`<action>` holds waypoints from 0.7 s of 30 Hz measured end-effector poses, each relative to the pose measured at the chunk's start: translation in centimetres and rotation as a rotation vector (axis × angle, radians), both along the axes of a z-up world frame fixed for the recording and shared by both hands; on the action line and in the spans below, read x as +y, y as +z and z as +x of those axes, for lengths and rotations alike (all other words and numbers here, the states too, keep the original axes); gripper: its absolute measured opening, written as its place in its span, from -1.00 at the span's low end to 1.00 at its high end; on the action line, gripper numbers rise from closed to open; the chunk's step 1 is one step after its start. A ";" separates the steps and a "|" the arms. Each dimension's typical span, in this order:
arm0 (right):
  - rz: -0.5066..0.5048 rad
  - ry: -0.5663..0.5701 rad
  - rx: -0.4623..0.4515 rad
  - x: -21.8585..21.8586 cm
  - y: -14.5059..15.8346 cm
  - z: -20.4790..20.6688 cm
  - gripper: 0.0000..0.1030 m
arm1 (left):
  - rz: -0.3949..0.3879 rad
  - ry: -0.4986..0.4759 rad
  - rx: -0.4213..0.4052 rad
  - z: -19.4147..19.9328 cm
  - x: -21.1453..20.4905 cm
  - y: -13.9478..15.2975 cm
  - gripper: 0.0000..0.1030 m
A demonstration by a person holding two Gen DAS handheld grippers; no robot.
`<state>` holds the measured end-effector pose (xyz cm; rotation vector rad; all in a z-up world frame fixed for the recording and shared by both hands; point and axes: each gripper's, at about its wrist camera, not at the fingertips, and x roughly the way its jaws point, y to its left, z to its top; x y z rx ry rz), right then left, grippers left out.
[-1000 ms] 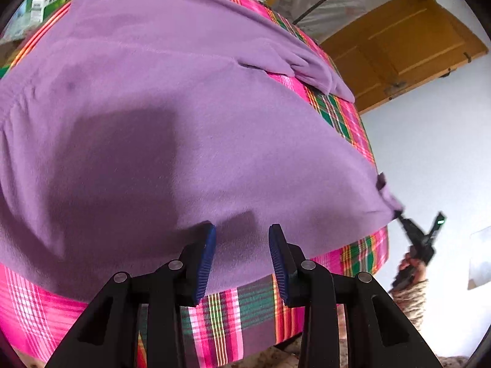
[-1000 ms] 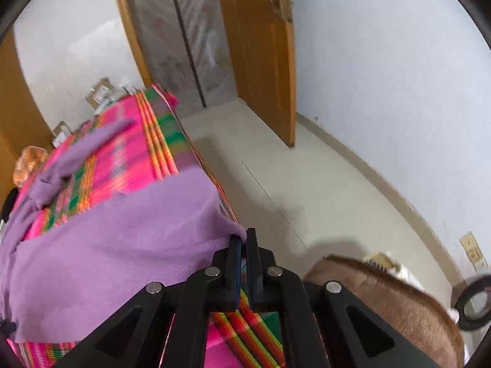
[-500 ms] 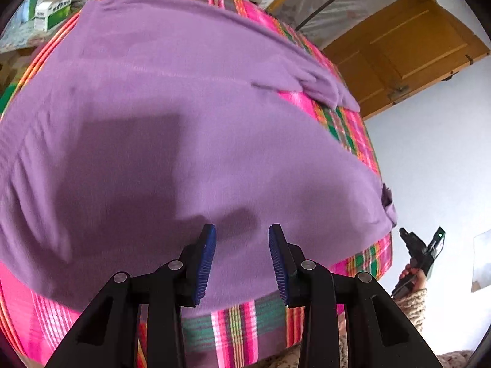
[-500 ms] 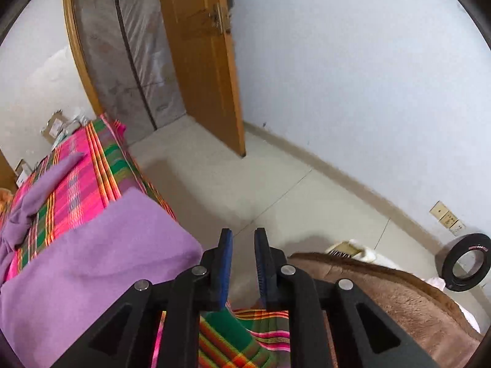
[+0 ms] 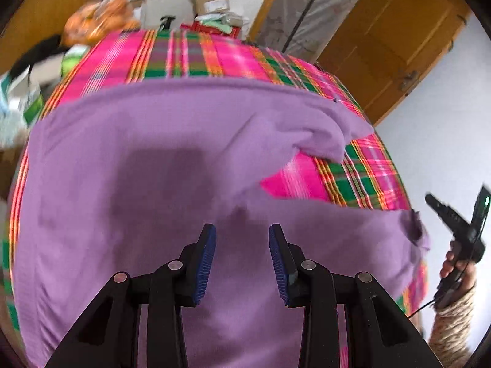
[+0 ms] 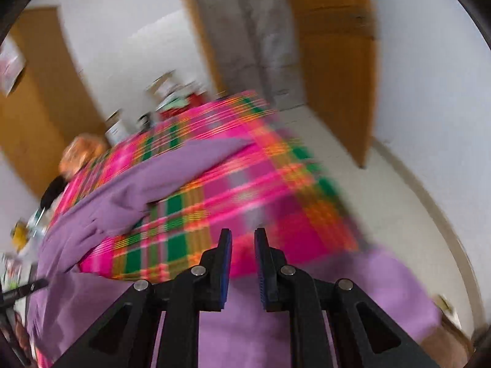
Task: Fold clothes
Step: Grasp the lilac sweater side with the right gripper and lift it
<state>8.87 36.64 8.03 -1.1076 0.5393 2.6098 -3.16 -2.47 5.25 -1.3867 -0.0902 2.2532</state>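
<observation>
1. The purple garment lies spread over the pink-and-green plaid cloth, filling the centre and the 6 to 9 o'clock part of the left wrist view.
2. One sleeve is folded in across the body, its cuff end lying toward 2 o'clock, with a wedge of plaid bare just below it.
3. The left gripper hangs above the garment at 6 o'clock, its blue pads moderately apart and nothing between them.
4. The right gripper (seen sharp against a smeared background) has its pads a narrow gap apart, also empty; purple fabric lies below it, plaid ahead of it.
5. In the left view, the right gripper's black body sits at 3 to 4 o'clock off the garment's corner, gripped by a hand in a knitted sleeve.
6. Beyond the cloth, at 12 o'clock, stand cardboard boxes; a wooden door is at 1 to 2 o'clock.
</observation>
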 end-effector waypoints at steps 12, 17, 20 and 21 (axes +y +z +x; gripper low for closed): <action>-0.198 0.209 -0.037 -4.3 -4.6 -13.5 -0.18 | -0.172 -0.094 0.033 -4.7 6.9 -2.6 -0.28; -0.224 0.179 -0.054 -3.8 -5.5 -16.6 -0.17 | -0.190 -0.097 0.031 -5.3 7.4 -3.1 -0.28; -0.222 0.164 -0.044 -3.7 -5.6 -17.6 -0.17 | -0.180 -0.102 0.041 -5.2 7.6 -3.1 -0.27; -0.214 0.163 -0.042 -3.7 -5.5 -17.8 -0.17 | -0.183 -0.113 0.046 -5.1 7.8 -3.2 -0.22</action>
